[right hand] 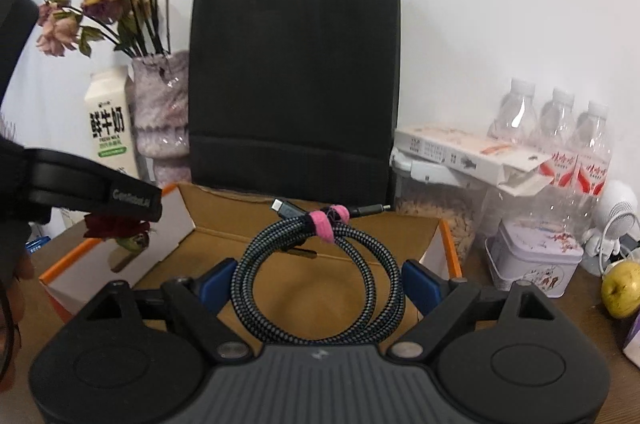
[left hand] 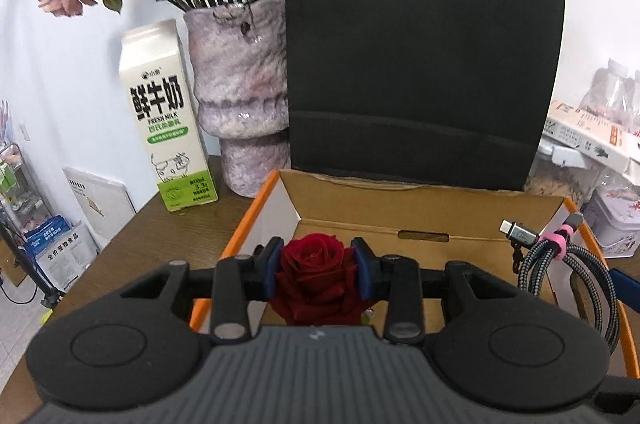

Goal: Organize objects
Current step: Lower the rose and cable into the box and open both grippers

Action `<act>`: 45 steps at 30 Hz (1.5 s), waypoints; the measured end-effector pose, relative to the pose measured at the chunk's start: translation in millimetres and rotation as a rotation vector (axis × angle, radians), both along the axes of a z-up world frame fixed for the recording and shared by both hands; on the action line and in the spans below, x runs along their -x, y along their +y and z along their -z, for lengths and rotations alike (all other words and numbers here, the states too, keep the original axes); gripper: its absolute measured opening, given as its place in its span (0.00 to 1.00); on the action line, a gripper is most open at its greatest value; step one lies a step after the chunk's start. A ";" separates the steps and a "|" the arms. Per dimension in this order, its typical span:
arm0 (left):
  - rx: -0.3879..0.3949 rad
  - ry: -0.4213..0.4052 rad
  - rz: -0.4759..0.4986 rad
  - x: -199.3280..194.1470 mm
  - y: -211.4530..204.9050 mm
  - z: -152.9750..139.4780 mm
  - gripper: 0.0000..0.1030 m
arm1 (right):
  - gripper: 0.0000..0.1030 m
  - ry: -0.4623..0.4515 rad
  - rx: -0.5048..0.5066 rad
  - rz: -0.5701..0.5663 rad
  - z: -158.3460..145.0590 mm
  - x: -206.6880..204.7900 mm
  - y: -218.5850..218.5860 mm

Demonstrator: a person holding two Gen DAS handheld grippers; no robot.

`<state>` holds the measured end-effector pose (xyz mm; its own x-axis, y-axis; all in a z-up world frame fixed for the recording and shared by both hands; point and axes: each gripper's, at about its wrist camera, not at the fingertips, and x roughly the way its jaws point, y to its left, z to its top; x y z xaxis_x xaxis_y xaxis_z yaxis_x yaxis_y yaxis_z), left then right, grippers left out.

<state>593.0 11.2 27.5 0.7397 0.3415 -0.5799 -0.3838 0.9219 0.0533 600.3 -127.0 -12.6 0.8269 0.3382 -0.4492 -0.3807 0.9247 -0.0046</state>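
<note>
My left gripper (left hand: 318,264) is shut on a dark red rose (left hand: 316,278), whose head sits between the blue pads. It hangs over the left side of an open cardboard box (left hand: 360,202) with an orange rim. My right gripper (right hand: 320,282) stands wide, shut on a coiled braided cable (right hand: 256,256) bound by a pink strap, with both pads against the coil. The coil hangs over the box (right hand: 224,210), and the cable (left hand: 560,264) shows at the right of the left wrist view. From the right wrist view, the left gripper (right hand: 136,212) and rose (right hand: 114,226) are at the left.
Behind the box stands a black paper bag (left hand: 420,56). Left of it are a mottled vase of dried flowers (left hand: 240,84) and a milk carton (left hand: 168,120). To the right are water bottles (right hand: 560,128), a flat white box (right hand: 460,152), a tin (right hand: 536,260) and a yellow-green fruit (right hand: 622,288).
</note>
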 end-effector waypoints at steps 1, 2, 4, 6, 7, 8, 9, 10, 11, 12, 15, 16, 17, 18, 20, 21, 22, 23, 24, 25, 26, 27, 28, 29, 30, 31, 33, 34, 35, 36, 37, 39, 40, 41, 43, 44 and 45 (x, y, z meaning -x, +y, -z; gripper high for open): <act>0.005 0.005 0.002 -1.2 0.1 1.8 0.37 | 0.85 0.006 -0.001 -0.001 1.9 -2.3 -0.4; 0.008 0.007 0.006 -2.2 0.1 3.1 0.38 | 0.86 0.016 -0.004 -0.005 3.8 -4.6 -0.9; 0.010 0.004 0.015 -2.5 -0.8 3.9 0.45 | 0.88 0.022 -0.016 -0.010 5.1 -6.5 -1.7; 0.007 -0.011 0.009 -0.9 -1.1 2.5 0.85 | 0.97 0.014 -0.025 -0.016 4.2 -5.9 -2.1; -0.002 -0.030 0.003 1.5 -1.3 1.0 0.94 | 1.00 0.005 -0.029 -0.016 2.6 -4.3 -2.3; -0.020 -0.056 -0.002 4.9 -2.5 -0.8 1.00 | 1.00 -0.004 -0.032 -0.017 1.0 -2.6 -2.8; -0.037 -0.074 -0.004 7.8 -4.1 -2.7 1.00 | 1.00 -0.010 -0.034 -0.018 -0.4 -1.2 -3.2; -0.043 -0.080 -0.001 9.6 -4.9 -4.7 1.00 | 1.00 -0.013 -0.037 -0.019 -1.4 0.2 -3.6; -0.038 -0.084 0.004 11.1 -5.0 -6.8 1.00 | 1.00 -0.015 -0.038 -0.022 -2.3 1.0 -4.1; -0.033 -0.087 0.005 12.9 -5.0 -8.7 1.00 | 1.00 -0.016 -0.038 -0.024 -3.2 2.0 -4.5; -0.028 -0.105 0.013 20.1 -5.9 -14.7 1.00 | 1.00 -0.015 -0.039 -0.029 -6.1 5.9 -5.3; -0.025 -0.111 0.015 23.2 -6.4 -16.0 1.00 | 1.00 -0.017 -0.040 -0.033 -7.5 7.4 -5.7; -0.019 -0.115 0.017 26.6 -6.8 -17.5 1.00 | 1.00 -0.019 -0.040 -0.038 -9.4 9.5 -5.9; -0.010 -0.120 0.021 30.5 -6.6 -19.3 1.00 | 1.00 -0.024 -0.041 -0.042 -11.8 12.1 -6.2; 0.009 -0.133 0.030 38.0 -6.2 -22.7 1.00 | 1.00 -0.037 -0.049 -0.048 -17.1 18.0 -7.0; 0.014 -0.140 0.032 41.7 -6.4 -25.1 1.00 | 1.00 -0.044 -0.053 -0.052 -20.2 21.1 -7.4; 0.018 -0.147 0.032 45.3 -6.3 -27.6 1.00 | 1.00 -0.052 -0.056 -0.056 -23.5 25.0 -7.8; 0.021 -0.156 0.034 48.8 -5.9 -30.8 1.00 | 1.00 -0.060 -0.058 -0.058 -26.4 28.4 -7.9; 0.022 -0.165 0.036 52.3 -6.1 -33.5 1.00 | 1.00 -0.070 -0.059 -0.061 -29.4 32.3 -7.9; 0.021 -0.173 0.038 55.9 -6.3 -36.2 1.00 | 1.00 -0.083 -0.059 -0.064 -32.4 37.3 -8.0; 0.021 -0.180 0.038 59.7 -6.5 -38.7 1.00 | 1.00 -0.093 -0.061 -0.066 -35.0 41.4 -8.3; 0.024 -0.185 0.039 63.1 -6.3 -40.4 1.00 | 1.00 -0.103 -0.064 -0.067 -37.8 46.1 -8.5; 0.029 -0.189 0.040 66.5 -5.9 -41.8 1.00 | 1.00 -0.114 -0.066 -0.068 -40.5 50.5 -9.2; 0.033 -0.192 0.041 70.0 -5.5 -43.2 1.00 | 1.00 -0.129 -0.067 -0.068 -43.2 55.8 -9.9; 0.038 -0.194 0.040 73.8 -4.7 -44.5 1.00 | 1.00 -0.140 -0.068 -0.068 -46.0 60.7 -10.9; 0.043 -0.197 0.040 77.2 -3.8 -45.5 1.00 | 1.00 -0.150 -0.068 -0.069 -48.5 65.8 -11.8; 0.058 -0.207 0.041 85.8 -2.1 -47.5 1.00 | 1.00 -0.166 -0.071 -0.075 -53.4 76.7 -13.7; 0.061 -0.212 0.044 90.0 -2.1 -49.3 1.00 | 1.00 -0.173 -0.072 -0.078 -55.7 81.8 -14.8; 0.059 -0.217 0.046 94.8 -2.7 -51.2 1.00 | 1.00 -0.181 -0.073 -0.080 -58.1 87.1 -16.0; 0.056 -0.223 0.047 99.4 -3.4 -53.1 1.00 | 1.00 -0.188 -0.073 -0.080 -60.2 92.5 -17.1; 0.053 -0.226 0.053 103.5 -4.0 -54.7 1.00 | 1.00 -0.194 -0.069 -0.080 -61.9 97.7 -18.1; 0.045 -0.229 0.065 112.2 -5.8 -57.9 1.00 | 1.00 -0.203 -0.060 -0.075 -65.2 107.5 -20.0; 0.044 -0.232 0.071 116.9 -6.7 -59.3 1.00 | 1.00 -0.205 -0.061 -0.075 -66.5 113.0 -21.5; 0.043 -0.236 0.077 121.8 -7.7 -60.6 1.00 | 1.00 -0.205 -0.062 -0.077 -67.9 118.7 -23.0; 0.040 -0.242 0.090 132.3 -9.4 -63.0 1.00 | 1.00 -0.208 -0.060 -0.079 -69.7 128.2 -25.2; 0.040 -0.244 0.097 137.3 -9.9 -64.2 1.00 | 1.00 -0.211 -0.058 -0.078 -71.0 134.4 -26.4; 0.040 -0.249 0.102 143.6 -10.7 -65.3 1.00 | 1.00 -0.214 -0.057 -0.076 -71.5 139.3 -27.2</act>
<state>449.4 0.5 92.7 0.8909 0.2381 -0.3868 -0.2851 0.9561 -0.0683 460.9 -154.2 58.9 0.8723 0.4231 -0.2449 -0.4453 0.8944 -0.0409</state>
